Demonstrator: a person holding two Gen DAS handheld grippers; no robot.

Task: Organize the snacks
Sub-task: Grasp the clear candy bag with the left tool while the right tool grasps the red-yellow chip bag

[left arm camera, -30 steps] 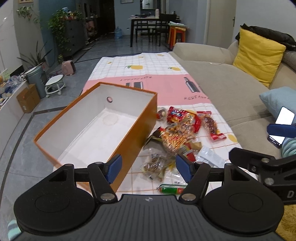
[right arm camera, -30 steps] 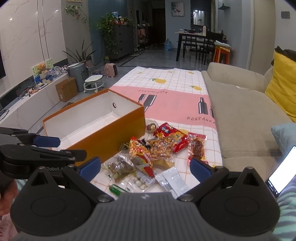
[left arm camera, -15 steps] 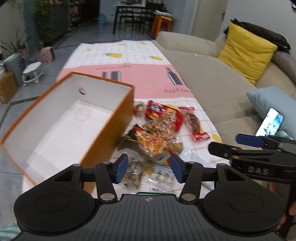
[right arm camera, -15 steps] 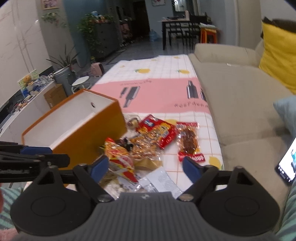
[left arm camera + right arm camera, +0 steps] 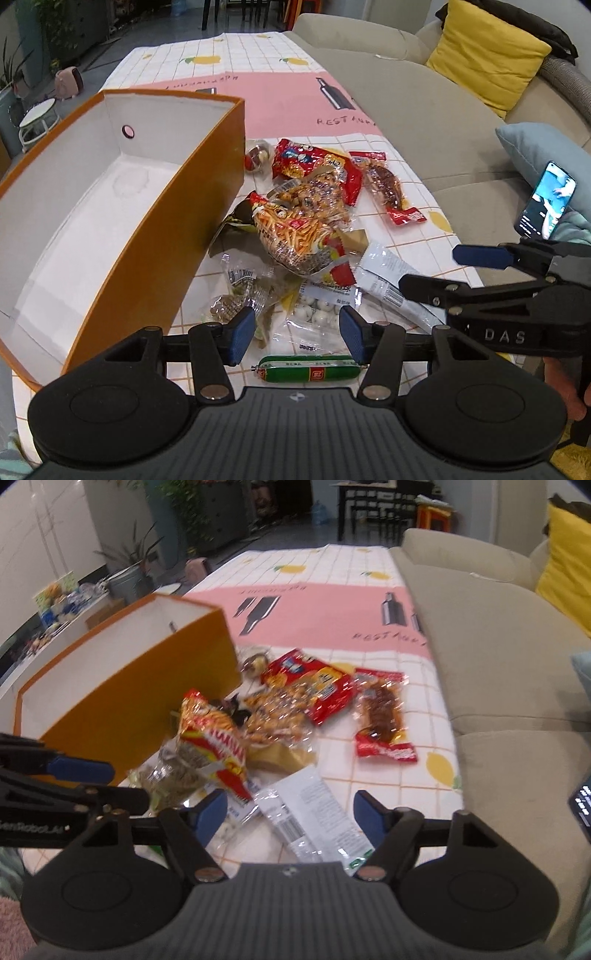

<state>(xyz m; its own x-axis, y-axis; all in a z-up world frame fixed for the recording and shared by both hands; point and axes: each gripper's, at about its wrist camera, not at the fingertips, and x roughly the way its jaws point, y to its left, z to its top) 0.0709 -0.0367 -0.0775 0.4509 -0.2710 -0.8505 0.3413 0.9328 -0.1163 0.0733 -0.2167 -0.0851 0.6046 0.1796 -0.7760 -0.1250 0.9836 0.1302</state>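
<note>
**Two empty grippers over a loose heap of snacks**

Two sets of fingers stand apart and hold nothing.

Left wrist view: the left gripper [image 5: 297,334] hangs above the near edge of the desk [image 5: 236,55], its blue pads spread wide. Just below the gap lies a green sausage stick [image 5: 308,373], smooth, round and firm, parallel to the near edge. Beyond it sit a clear bag of white balls [image 5: 317,308], a clear bag of brown nuts [image 5: 236,299], a crinkly orange noodle-snack bag [image 5: 291,236], a red cracker pack [image 5: 314,166] and a red dried-meat pouch [image 5: 388,188]. The orange box [image 5: 155,236], stiff card with a white lining, stands open and empty along the desk's left edge, touching the heap. The right gripper [image 5: 476,254] shows side-on at the right.

The step is probably a first pick. The sausage looks the easiest target: it lies alone and will not crumple. I would close across its short axis near the middle, then lift over the box wall instead of dragging.

Right wrist view, somewhat blurred: the right gripper's gap frames a flat white foil sachet [image 5: 314,812] near the desk's near edge. Thin and slippery, it likely needs a pinch at a raised edge. The film bags may slide or drag neighbours along.
</note>
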